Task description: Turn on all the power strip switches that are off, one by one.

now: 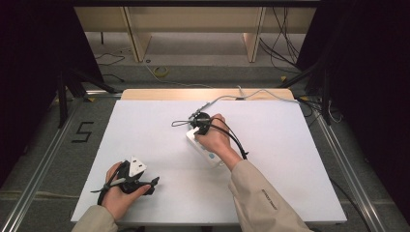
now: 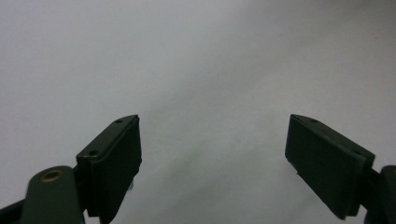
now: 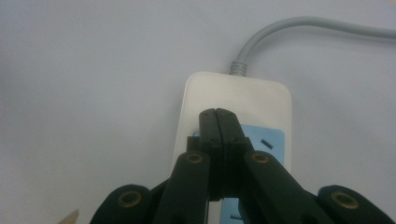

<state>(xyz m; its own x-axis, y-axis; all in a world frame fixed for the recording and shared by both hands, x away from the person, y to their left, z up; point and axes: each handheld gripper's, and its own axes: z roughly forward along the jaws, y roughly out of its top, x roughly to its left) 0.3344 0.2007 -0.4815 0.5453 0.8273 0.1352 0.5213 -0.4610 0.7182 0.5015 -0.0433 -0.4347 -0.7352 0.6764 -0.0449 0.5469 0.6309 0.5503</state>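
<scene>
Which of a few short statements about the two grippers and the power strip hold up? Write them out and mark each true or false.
1. The left gripper has its jaws spread wide apart. True.
2. The right gripper has its jaws pressed together over the power strip. True.
3. The left gripper is clamped on the power strip's cable. False: it holds nothing, with bare table between its jaws.
4. The power strip is black. False: it is white with blue socket panels.
5. The grey cable leaves the strip at the end far from the right gripper's camera. True.
</scene>
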